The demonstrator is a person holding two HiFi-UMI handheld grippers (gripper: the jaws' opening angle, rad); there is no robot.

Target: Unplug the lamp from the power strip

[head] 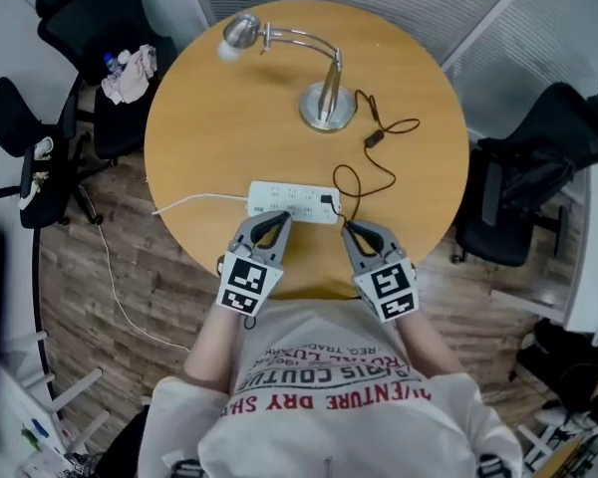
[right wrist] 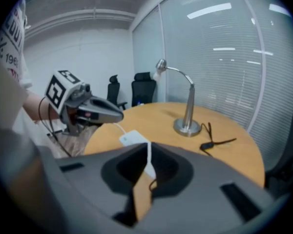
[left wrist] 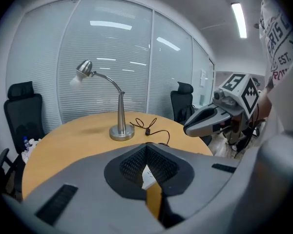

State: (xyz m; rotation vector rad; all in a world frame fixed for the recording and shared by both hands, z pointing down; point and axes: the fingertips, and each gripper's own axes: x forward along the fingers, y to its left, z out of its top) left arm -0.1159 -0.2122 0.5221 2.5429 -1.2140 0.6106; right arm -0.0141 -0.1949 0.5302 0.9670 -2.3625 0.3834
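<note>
A white power strip (head: 289, 202) lies on the round wooden table (head: 209, 137), near its front edge. A black plug (head: 328, 201) sits in the strip's right end. Its black cord, with an inline switch (head: 375, 138), loops back to the silver desk lamp (head: 327, 106) at the far side. My left gripper (head: 282, 218) is shut, its tips at the strip's front edge, left of the plug. My right gripper (head: 347, 226) is shut too, just in front of and right of the plug. Neither holds anything. The lamp (left wrist: 120, 126) also stands ahead in the left gripper view.
A white cable (head: 194, 201) runs from the strip off the table's left side to the floor. Black office chairs stand at the left (head: 75, 18) and right (head: 533, 182). A cloth and a bottle (head: 130, 73) lie on one left chair. Glass walls with blinds stand behind.
</note>
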